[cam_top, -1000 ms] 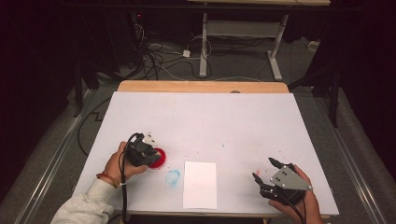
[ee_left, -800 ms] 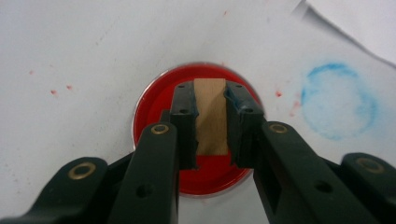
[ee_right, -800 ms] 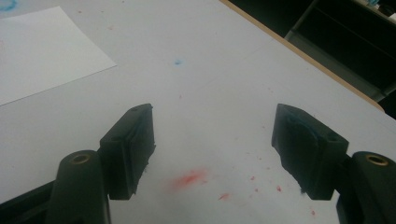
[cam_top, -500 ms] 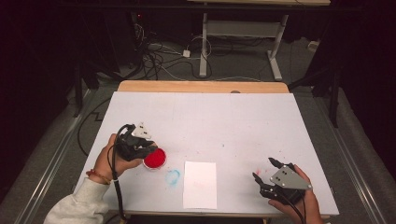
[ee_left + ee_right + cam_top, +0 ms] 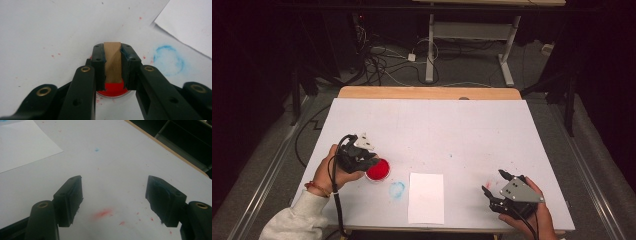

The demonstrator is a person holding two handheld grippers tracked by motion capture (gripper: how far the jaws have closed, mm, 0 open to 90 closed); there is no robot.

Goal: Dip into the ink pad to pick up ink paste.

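Stage: While the wooden stamp (image 5: 112, 62) sits clamped in the left gripper (image 5: 362, 159), its lower end is over the red ink pad (image 5: 377, 170), so inking looks to be the step in hand.
Left to do: the white paper (image 5: 426, 198) appears blank, so carrying the stamp across and pressing it down seems to be pending.
Left gripper: closed on the stamp, a pad pressing each side of the wood.
Right gripper (image 5: 500, 192): jaws wide apart, nothing between them, resting at the table's (image 5: 452, 125) near edge.
Stamp place: between the left jaws, directly above the ink pad; whether it touches the ink cannot be told.
Stamp axis: runs along the jaws, the long way pointing down at the pad.
Paper place: beyond the left gripper's tips, off to the side, past a blue ring smudge (image 5: 396, 189).
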